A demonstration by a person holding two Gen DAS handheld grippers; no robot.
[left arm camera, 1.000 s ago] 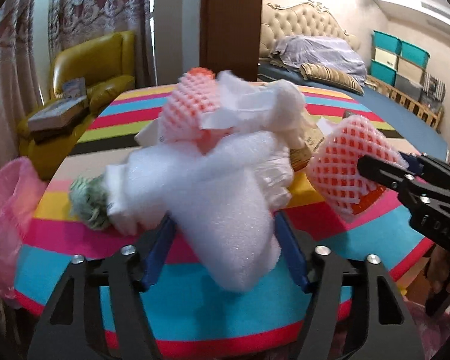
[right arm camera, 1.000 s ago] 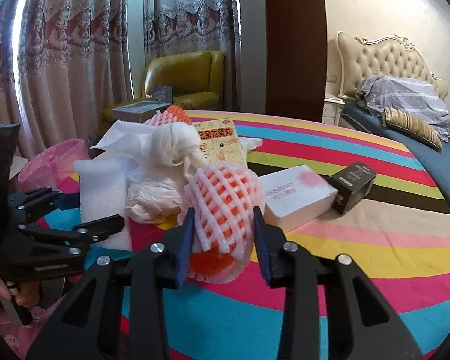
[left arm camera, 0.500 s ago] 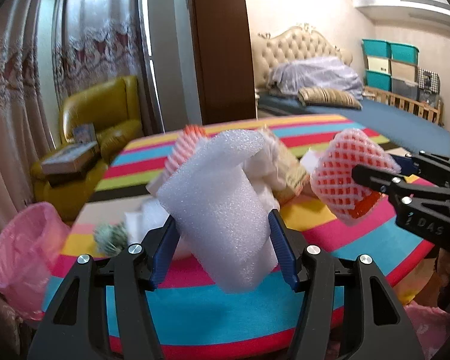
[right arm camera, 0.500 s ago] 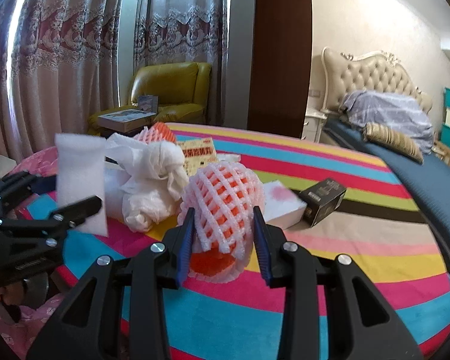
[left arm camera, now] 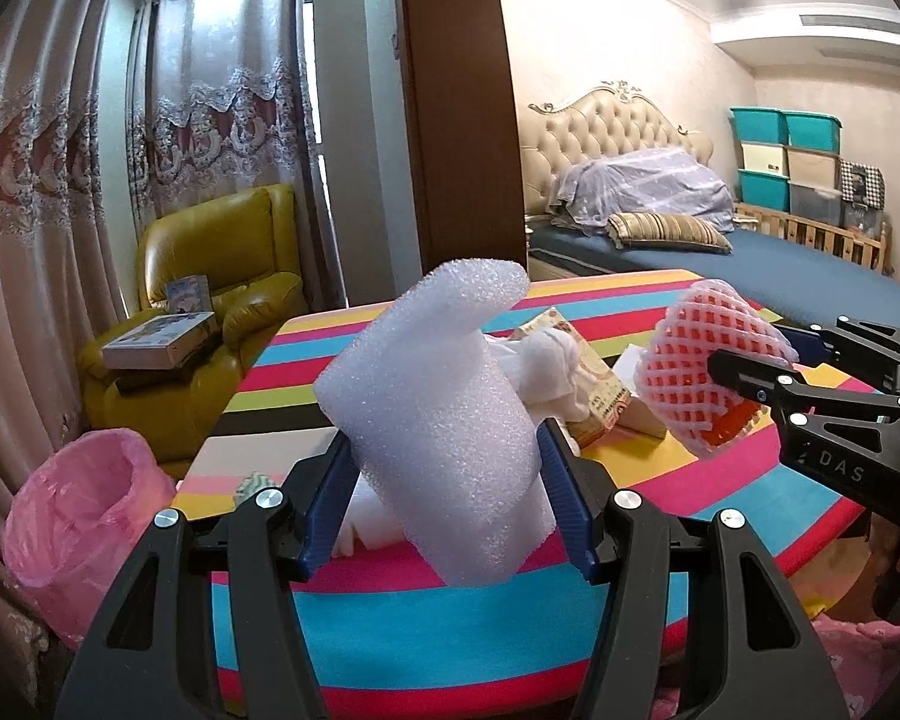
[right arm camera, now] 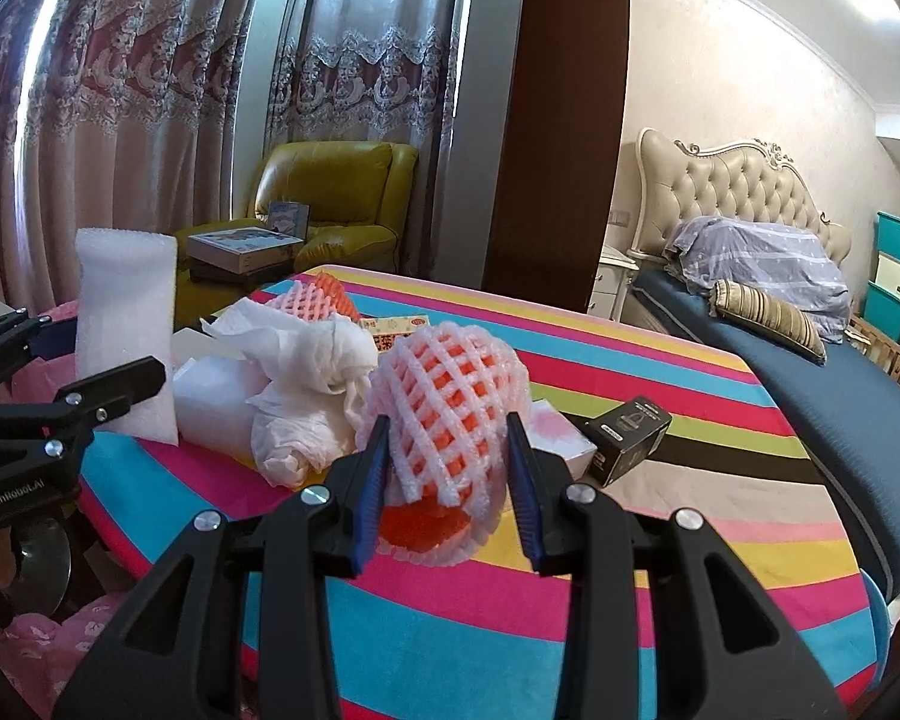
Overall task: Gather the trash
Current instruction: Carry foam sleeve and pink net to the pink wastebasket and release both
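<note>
Left wrist view: a white foam sheet (left arm camera: 444,420) is held up above the striped table (left arm camera: 450,630), tilted to the left.
Bin: a pink-lined trash bin (left arm camera: 78,516) is seen on the floor at the left, beside the table edge and near the yellow armchair (left arm camera: 210,300).
Things around: crumpled tissue (right arm camera: 306,372), a yellow carton (left arm camera: 594,384), a second net-wrapped piece (right arm camera: 312,297), a white box (right arm camera: 561,438) and a black box (right arm camera: 630,429) are left on the table.
In the way: the pile behind is partly hidden by the foam sheet; no obstacle is seen between the sheet and the bin.
Left gripper (left arm camera: 444,498): the blue fingers (left arm camera: 324,504) are closed on the foam sheet, which is pressed from both sides.
Right gripper (right arm camera: 450,480): the fingers (right arm camera: 372,480) are closed on a red object in a white foam net (right arm camera: 450,414), which is lifted above the table.
</note>
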